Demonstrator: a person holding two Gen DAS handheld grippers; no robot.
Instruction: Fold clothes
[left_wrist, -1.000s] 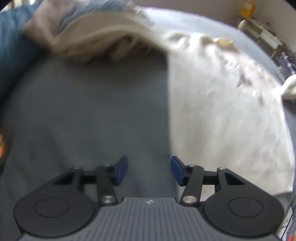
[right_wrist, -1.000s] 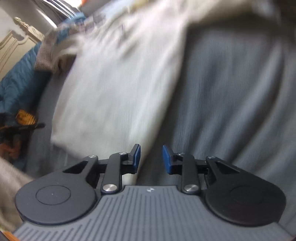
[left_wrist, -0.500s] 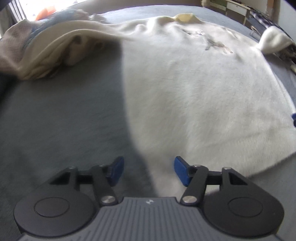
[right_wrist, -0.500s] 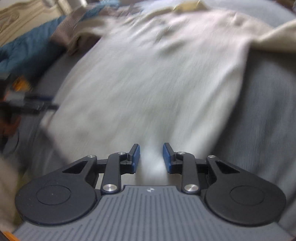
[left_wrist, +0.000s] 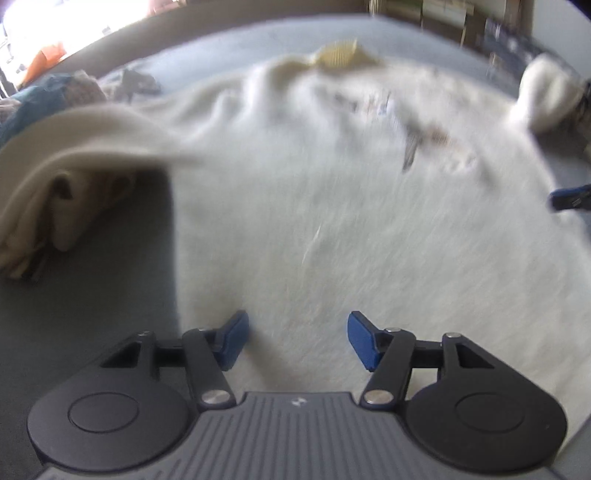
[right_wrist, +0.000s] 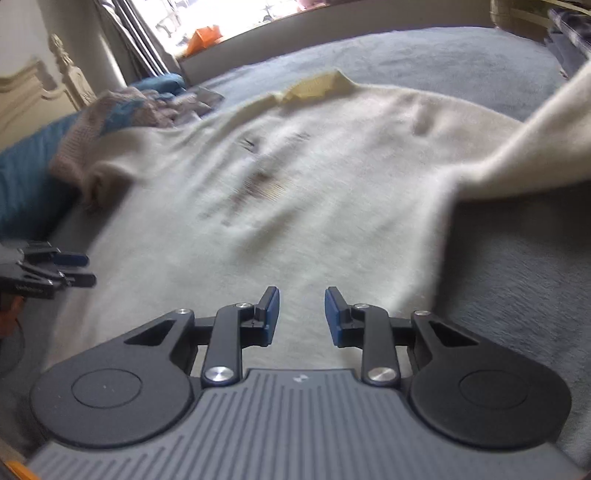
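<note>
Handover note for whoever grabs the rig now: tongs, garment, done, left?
Left tongs: open, empty, over the near hem of the cream sweater.
Right tongs: jaws closing, nothing pinched between them, also over the hem area.
Sweater lies spread front-up on the grey bedcover, collar at the far end. One sleeve trails off at the right of the right wrist view; the other sleeve is bunched near the clothes pile.
Done: laid out. Left: all folds, sleeves first.

A cream sweater (right_wrist: 295, 192) lies spread flat, front up, on the grey bedcover (right_wrist: 517, 295).
</note>
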